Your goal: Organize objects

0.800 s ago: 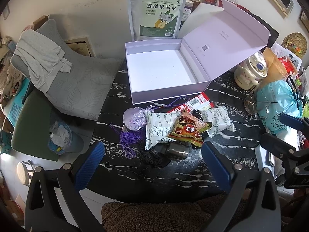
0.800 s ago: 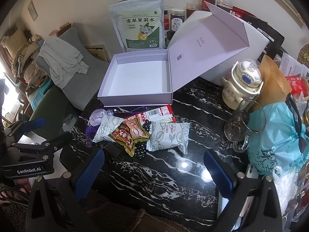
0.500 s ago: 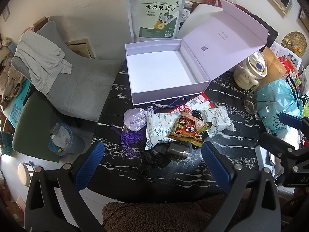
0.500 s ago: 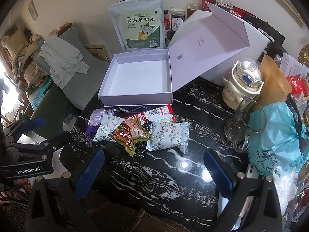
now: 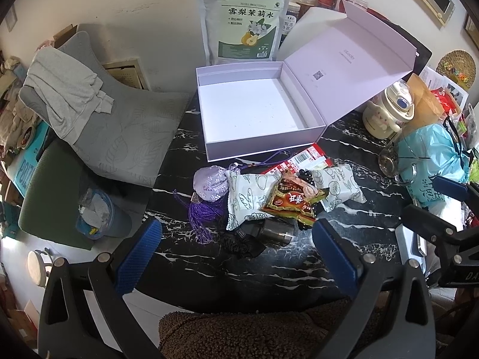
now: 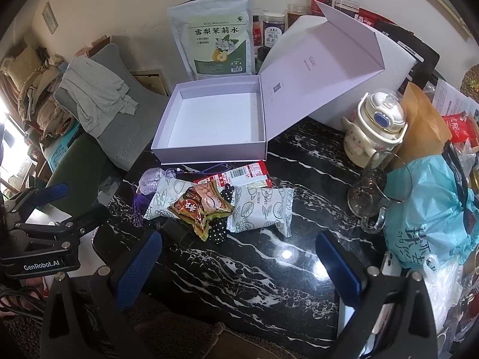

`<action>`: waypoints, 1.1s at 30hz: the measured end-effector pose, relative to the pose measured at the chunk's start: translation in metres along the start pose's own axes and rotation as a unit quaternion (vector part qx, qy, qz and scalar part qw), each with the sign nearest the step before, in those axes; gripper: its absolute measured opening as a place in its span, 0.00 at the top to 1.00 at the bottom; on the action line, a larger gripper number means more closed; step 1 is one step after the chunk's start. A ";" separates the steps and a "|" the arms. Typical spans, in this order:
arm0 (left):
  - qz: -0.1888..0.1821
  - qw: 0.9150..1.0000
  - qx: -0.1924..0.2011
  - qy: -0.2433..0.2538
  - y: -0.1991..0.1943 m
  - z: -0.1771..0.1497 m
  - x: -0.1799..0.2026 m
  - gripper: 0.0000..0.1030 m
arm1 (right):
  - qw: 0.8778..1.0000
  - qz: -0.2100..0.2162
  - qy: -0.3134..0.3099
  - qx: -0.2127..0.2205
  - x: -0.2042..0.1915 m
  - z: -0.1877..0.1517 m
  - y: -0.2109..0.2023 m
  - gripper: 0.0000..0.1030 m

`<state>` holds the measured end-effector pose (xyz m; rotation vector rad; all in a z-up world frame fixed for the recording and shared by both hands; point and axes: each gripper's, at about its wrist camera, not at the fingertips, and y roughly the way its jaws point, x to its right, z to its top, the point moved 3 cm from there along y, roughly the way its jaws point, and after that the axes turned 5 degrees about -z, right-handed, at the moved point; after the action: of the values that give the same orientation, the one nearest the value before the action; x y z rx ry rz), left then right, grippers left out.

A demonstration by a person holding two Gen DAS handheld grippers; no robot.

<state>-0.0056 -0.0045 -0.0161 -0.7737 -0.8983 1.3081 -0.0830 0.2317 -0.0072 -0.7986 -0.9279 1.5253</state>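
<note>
Hovering above the near edge of the black marble table, the left gripper has its blue pads spread wide with nothing between them; the right gripper hangs likewise, jaws wide apart and empty, over the same near edge. Toward the far edge sits the lavender box, lid swung back to the right, interior bare. Just in front of the box lies the pile of loose items: a purple sachet with its tassel at the left end, two white leaf-print packets side by side, a red-and-gold snack packet lying across them, and a red flat packet partly tucked underneath (barcode facing up). A dark metal cylinder rests at the near side of the pile. A cream bottle stands near the right edge.
</note>
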 end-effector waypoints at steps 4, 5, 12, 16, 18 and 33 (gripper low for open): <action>0.001 1.000 0.001 0.000 -0.001 -0.001 0.001 0.02 | 1.000 -0.001 0.001 0.000 0.001 0.000 0.000 0.01; 0.001 1.000 0.001 -0.001 -0.001 -0.001 0.001 0.02 | 1.000 -0.002 0.001 -0.001 0.001 -0.001 0.000 0.01; 0.000 1.000 -0.006 -0.004 -0.001 -0.002 0.001 0.02 | 1.000 0.000 0.006 -0.005 0.002 -0.004 0.001 0.01; 0.000 1.000 -0.011 -0.003 0.001 -0.004 0.001 0.02 | 1.000 0.003 0.011 -0.009 0.002 -0.005 0.002 0.01; -0.001 1.000 -0.013 -0.002 0.002 -0.005 0.000 0.02 | 1.000 0.004 0.014 -0.013 0.001 -0.006 0.003 0.01; -0.019 0.999 -0.039 -0.019 0.016 -0.019 -0.015 0.02 | 0.997 0.005 0.061 -0.048 0.003 -0.020 0.014 0.01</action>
<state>0.0028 -0.0173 -0.0408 -0.7906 -0.9962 1.2637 -0.0722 0.2367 -0.0289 -0.9551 -0.9132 1.4321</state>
